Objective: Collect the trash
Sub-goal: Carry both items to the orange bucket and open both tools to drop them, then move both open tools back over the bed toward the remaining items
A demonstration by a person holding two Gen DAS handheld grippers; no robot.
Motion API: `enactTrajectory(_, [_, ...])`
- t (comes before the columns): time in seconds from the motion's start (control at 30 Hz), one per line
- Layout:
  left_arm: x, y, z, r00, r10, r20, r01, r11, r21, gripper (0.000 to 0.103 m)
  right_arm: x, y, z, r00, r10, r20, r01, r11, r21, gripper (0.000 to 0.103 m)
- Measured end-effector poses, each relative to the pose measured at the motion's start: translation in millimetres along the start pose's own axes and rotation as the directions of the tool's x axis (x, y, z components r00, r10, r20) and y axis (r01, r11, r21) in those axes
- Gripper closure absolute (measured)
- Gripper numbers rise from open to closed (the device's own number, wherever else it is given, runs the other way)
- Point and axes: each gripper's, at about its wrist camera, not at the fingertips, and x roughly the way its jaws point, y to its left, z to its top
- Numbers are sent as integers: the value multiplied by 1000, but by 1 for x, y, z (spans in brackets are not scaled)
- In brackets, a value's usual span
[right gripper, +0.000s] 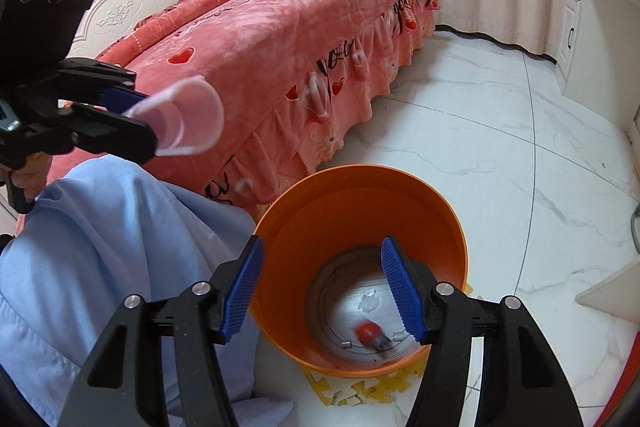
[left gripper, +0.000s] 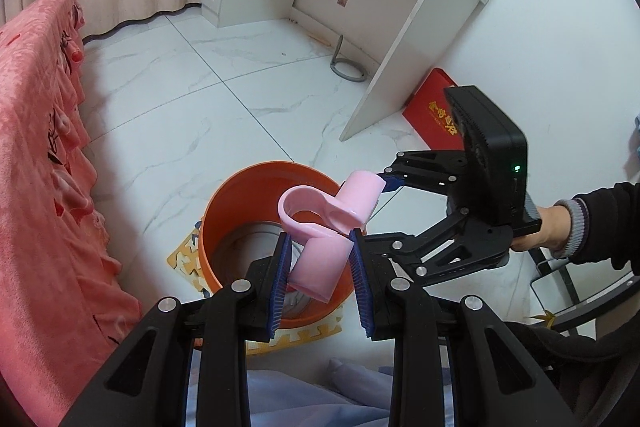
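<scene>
The left gripper (left gripper: 320, 267) has its jaws clamped on a curved pink plastic piece (left gripper: 320, 227) above the round orange plastic bin (right gripper: 360, 211) on the floor. The right gripper (right gripper: 320, 287) hovers with jaws open over the bin. Next, likely, the left jaws release it.

Bright even indoor light, soft shadows, fisheye-bent dark edges, blurred red object (right gripper: 372, 334)
</scene>
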Motion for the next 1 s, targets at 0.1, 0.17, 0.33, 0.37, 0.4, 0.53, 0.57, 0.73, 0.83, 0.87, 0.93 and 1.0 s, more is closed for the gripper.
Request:
enactTrajectory(0.1, [8, 0, 0, 1000, 6, -17, -6, 1000, 3, 72, 3, -2, 0, 1000, -5, -11, 5, 1000, 10, 41])
enactTrajectory(0.17, [13, -3, 1, 1000, 16, -27, -16, 1000, 15, 69, 4, -4, -2, 1000, -7, -16, 8, 1000, 18, 41])
enactTrajectory(0.33, [17, -6, 4, 999, 29, -23, -28, 999, 27, 46, 2, -6, -8, 1000, -13, -20, 14, 999, 41, 41])
enactTrajectory(0.37, [16, -7, 4, 999, 27, -19, -26, 999, 31, 46, 1, -6, -9, 1000, -14, -19, 15, 999, 44, 41])
enactTrajectory(0.4, [15, -8, 5, 1000, 26, -17, -25, 999, 32, 46, 0, -6, -9, 1000, -14, -19, 15, 999, 47, 41])
enactTrajectory(0.53, [11, -9, 3, 999, 30, -10, -30, 999, 33, 46, -2, -1, -9, 1000, -12, -18, 12, 999, 40, 41])
enactTrajectory(0.57, [9, -9, 1, 999, 32, -8, -32, 999, 30, 46, -4, 0, -9, 1000, -11, -17, 11, 999, 36, 41])
enactTrajectory(0.73, [-4, -5, -6, 998, 62, 12, -63, 997, 37, 46, -10, 12, 0, 1000, 0, 0, 0, 1000, 9, 41])
enactTrajectory(0.83, [-14, -4, -11, 996, 88, 24, -89, 995, 40, 31, -16, 21, 7, 1000, 7, 11, -7, 1000, -14, 41])
enactTrajectory(0.87, [-17, -5, -13, 995, 96, 33, -97, 994, 40, 30, -17, 24, 10, 1000, 9, 14, -9, 1000, -22, 41])
enactTrajectory(0.93, [-25, -3, -17, 993, 107, 45, -109, 994, 31, 30, -21, 32, 16, 1000, 16, 21, -15, 999, -42, 41])
enactTrajectory(1.0, [-32, -1, -21, 990, 128, 53, -130, 991, 26, 27, -26, 41, 23, 999, 20, 29, -18, 998, -67, 38])
